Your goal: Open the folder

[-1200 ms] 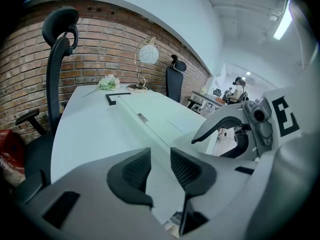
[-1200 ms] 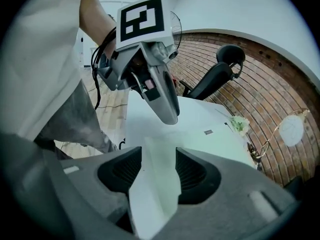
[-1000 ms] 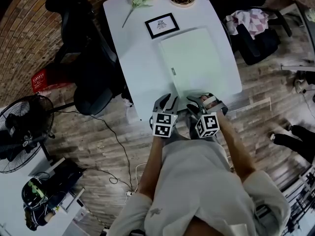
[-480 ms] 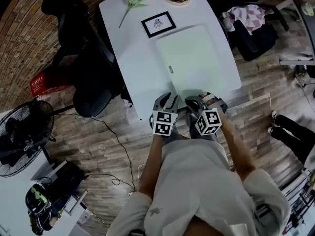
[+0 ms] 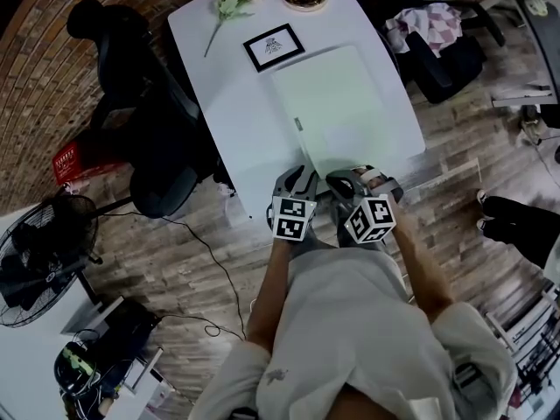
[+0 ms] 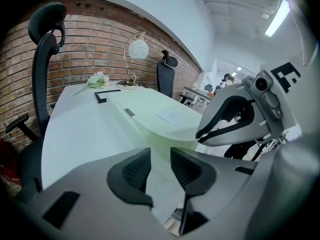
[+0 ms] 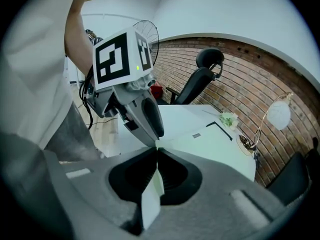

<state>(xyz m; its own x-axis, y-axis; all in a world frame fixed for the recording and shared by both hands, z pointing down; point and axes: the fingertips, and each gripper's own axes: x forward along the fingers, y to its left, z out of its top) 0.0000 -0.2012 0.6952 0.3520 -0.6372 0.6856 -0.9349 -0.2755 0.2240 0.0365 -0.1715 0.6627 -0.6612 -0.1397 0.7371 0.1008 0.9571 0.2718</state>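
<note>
Folder (image 5: pixel 337 103), one (green), right tongs (image 7: pixel 158 170) just closed on it, left tongs (image 6: pixel 161 166) parted

folder (image 5: pixel 337 103): pale mint green, plain, with a small grey label
table (image 5: pixel 232 121): plain white
left gripper (image 5: pixel 297 176): grey shell, black ribbed pads, cube of black-and-white square markers
right gripper (image 5: pixel 352 176): same grey and black, same black-and-white marker cube
picture frame (image 5: pixel 273 46): black border, white inside
chair (image 5: pixel 131 51): black
brick wall (image 6: pixel 100 44): red-brown bricks, pale mortar lines
floor (image 5: pixel 175 252): grey-brown wood planks
cloth (image 5: pixel 429 20): pink and white check
</note>
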